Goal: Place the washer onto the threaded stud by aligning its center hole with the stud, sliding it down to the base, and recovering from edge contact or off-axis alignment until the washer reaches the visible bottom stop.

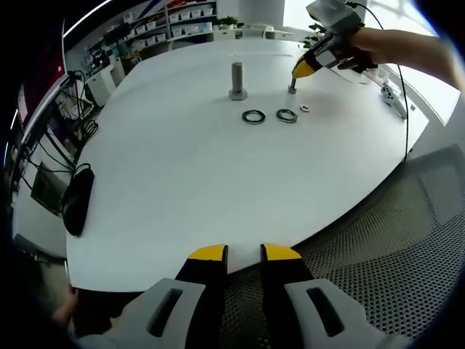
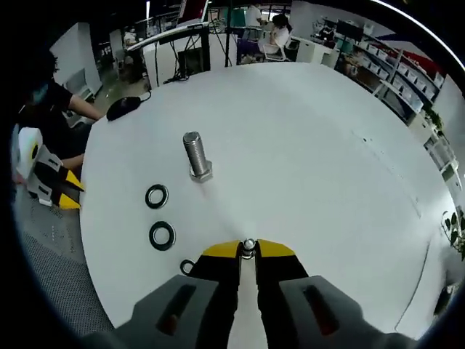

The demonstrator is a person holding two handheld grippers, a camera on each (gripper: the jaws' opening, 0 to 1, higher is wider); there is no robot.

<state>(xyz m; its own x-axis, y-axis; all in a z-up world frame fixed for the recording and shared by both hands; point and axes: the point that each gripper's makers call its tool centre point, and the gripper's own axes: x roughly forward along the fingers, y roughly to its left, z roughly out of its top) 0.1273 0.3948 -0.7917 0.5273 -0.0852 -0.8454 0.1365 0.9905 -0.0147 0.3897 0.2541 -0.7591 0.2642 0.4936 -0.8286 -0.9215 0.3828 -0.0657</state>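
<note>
A silver threaded stud (image 1: 237,80) (image 2: 195,155) stands upright on its hex base on the round white table (image 1: 182,182) (image 2: 305,145). Two dark washers (image 1: 253,116) (image 1: 287,115) lie flat beside it, also seen in the right gripper view (image 2: 156,196) (image 2: 162,235). A smaller ring (image 1: 306,109) (image 2: 187,266) lies close by. My right gripper (image 2: 248,251) (image 1: 293,81) is shut on a small silver washer (image 2: 248,246), held down at the table surface to the side of the stud. My left gripper (image 1: 244,253) (image 2: 62,193) is open and holds nothing, low over the table's near edge.
A black mouse (image 1: 76,200) (image 2: 125,107) lies at the table's rim. A grey mesh chair (image 1: 385,240) sits below the near edge. A small grey device (image 1: 396,102) rests by the far rim. Shelves (image 1: 174,22) and seated people (image 2: 272,36) are beyond the table.
</note>
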